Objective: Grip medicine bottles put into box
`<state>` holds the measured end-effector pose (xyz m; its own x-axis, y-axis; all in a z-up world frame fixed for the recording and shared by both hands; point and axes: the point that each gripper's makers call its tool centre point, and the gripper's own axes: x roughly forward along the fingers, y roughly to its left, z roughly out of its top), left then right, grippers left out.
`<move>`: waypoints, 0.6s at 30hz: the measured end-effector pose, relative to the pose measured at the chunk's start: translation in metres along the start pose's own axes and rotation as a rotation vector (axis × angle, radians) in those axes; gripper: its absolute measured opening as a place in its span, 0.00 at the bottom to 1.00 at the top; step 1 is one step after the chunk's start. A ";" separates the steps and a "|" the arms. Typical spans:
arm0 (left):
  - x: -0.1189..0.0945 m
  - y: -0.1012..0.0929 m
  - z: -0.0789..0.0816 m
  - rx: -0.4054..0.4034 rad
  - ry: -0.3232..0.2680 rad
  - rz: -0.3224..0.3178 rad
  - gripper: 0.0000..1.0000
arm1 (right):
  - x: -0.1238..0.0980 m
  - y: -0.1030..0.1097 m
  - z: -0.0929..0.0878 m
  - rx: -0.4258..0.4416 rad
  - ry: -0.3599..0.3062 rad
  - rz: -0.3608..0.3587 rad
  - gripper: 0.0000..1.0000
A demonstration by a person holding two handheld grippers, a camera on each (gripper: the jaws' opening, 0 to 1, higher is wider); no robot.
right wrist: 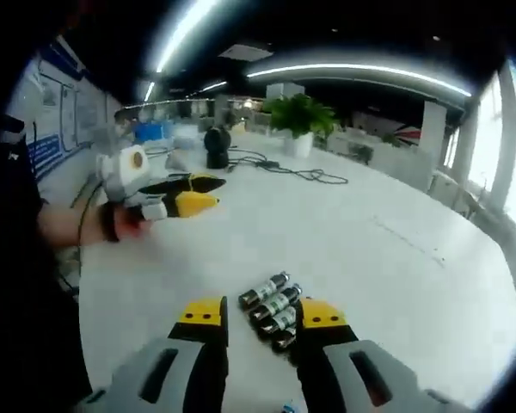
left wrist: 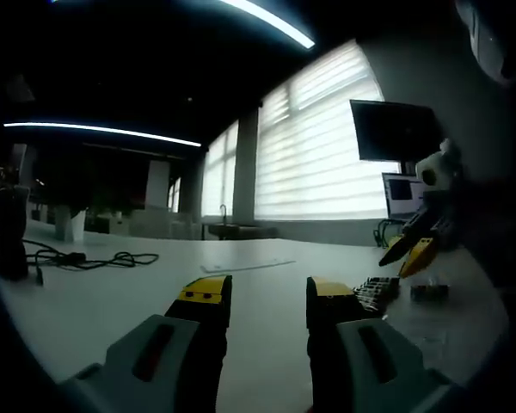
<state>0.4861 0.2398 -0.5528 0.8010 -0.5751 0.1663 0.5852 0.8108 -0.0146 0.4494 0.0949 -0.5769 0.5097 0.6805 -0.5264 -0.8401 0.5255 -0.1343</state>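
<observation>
Several small medicine bottles (right wrist: 271,310) with dark caps and pale labels lie side by side on the white table (right wrist: 370,249). They sit just ahead of my right gripper (right wrist: 262,314), in the gap between its yellow-tipped jaws, which stand open. In the left gripper view the same bottles (left wrist: 377,292) lie to the right, under the right gripper (left wrist: 410,255). My left gripper (left wrist: 268,297) is open over bare table with nothing between its jaws. A hand holds the left gripper (right wrist: 182,194) above the table's left side in the right gripper view.
Black cables (left wrist: 95,258) and a dark upright object (left wrist: 9,232) lie at the far left. A small dark item (left wrist: 428,292) rests beside the bottles. A potted plant (right wrist: 301,116), a round black device (right wrist: 217,146) and cables (right wrist: 292,170) stand farther back. A monitor (left wrist: 396,129) hangs by the blinds.
</observation>
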 end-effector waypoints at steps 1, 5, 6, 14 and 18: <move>0.000 0.000 0.000 0.000 -0.001 0.000 0.27 | 0.002 -0.003 0.001 -0.022 0.014 0.017 0.33; 0.000 0.001 0.001 -0.001 -0.004 0.005 0.27 | 0.014 -0.008 0.005 -0.114 0.034 0.116 0.35; -0.001 0.002 0.001 -0.001 -0.004 0.007 0.27 | 0.017 -0.008 0.003 -0.119 0.051 0.141 0.37; -0.001 0.004 0.001 -0.002 -0.008 0.015 0.27 | 0.040 -0.015 -0.006 -0.204 0.130 0.239 0.41; -0.001 0.004 0.001 -0.002 -0.006 0.014 0.27 | 0.049 -0.016 -0.009 -0.252 0.167 0.290 0.44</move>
<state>0.4875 0.2438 -0.5522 0.8085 -0.5629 0.1716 0.5739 0.8187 -0.0186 0.4858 0.1151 -0.6080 0.2258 0.6790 -0.6985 -0.9741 0.1686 -0.1510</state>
